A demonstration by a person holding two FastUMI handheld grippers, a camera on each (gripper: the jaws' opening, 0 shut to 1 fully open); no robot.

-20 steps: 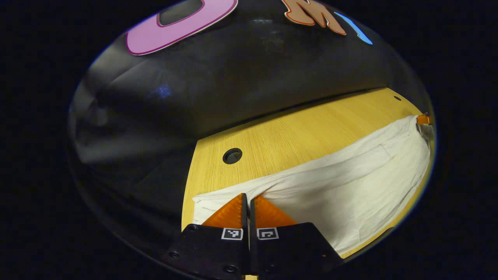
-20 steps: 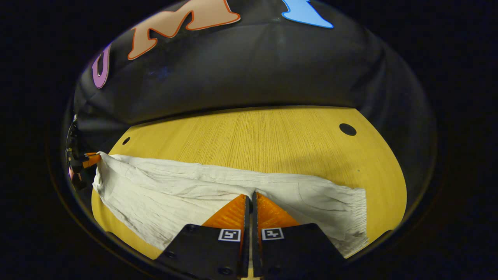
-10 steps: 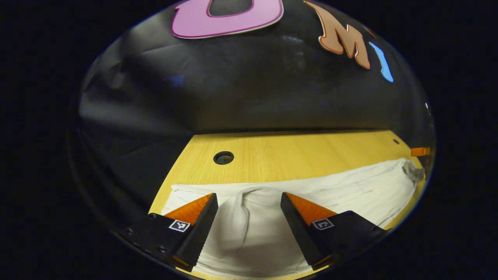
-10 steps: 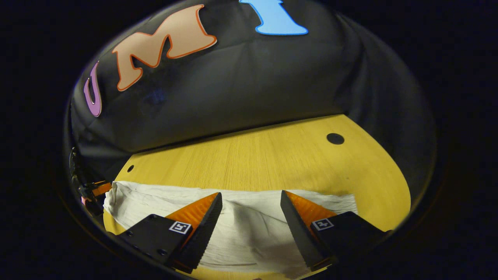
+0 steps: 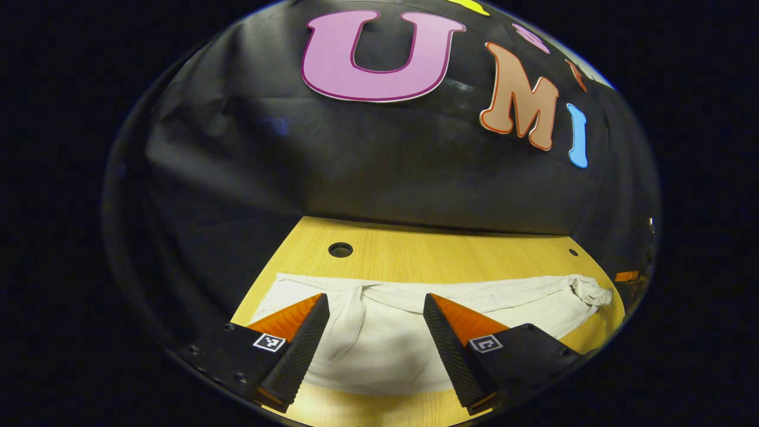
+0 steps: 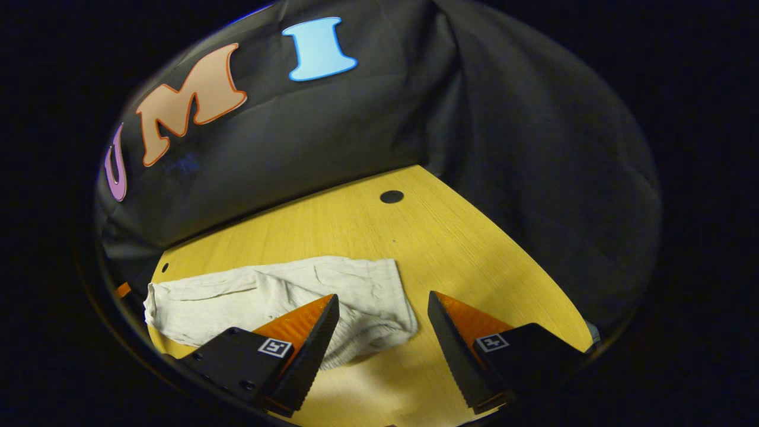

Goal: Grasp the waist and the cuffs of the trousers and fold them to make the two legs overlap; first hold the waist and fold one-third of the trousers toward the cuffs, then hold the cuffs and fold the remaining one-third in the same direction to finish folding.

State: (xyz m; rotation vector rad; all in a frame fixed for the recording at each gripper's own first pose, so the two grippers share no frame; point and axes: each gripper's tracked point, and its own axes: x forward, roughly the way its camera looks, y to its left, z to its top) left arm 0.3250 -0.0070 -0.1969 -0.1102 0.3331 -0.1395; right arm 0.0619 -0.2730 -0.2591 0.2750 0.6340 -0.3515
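Note:
White trousers [image 5: 450, 296] lie flat on the wooden table [image 5: 450, 255] as a long band, one leg over the other. In the left gripper view my left gripper [image 5: 373, 308] hangs open above one end of the trousers, holding nothing. In the right gripper view the trousers [image 6: 267, 293] stretch to the left, and their near end lies between and just beyond the fingers of my right gripper [image 6: 382, 308], which is open and holds nothing. At the far right of the left gripper view, beyond the crumpled end of the trousers, a small piece of the other gripper [image 5: 626, 276] shows.
The table [image 6: 462, 249] has round cable holes: a large hole [image 5: 340, 249] and a small hole [image 5: 573, 252] in the left gripper view, a large hole [image 6: 391, 196] in the right gripper view. Black cloth walls close in behind the table's far edge.
A second ago both grippers were shut on the trousers. Both let go and opened, then rose and drew back. The cloth has settled flat on the table.

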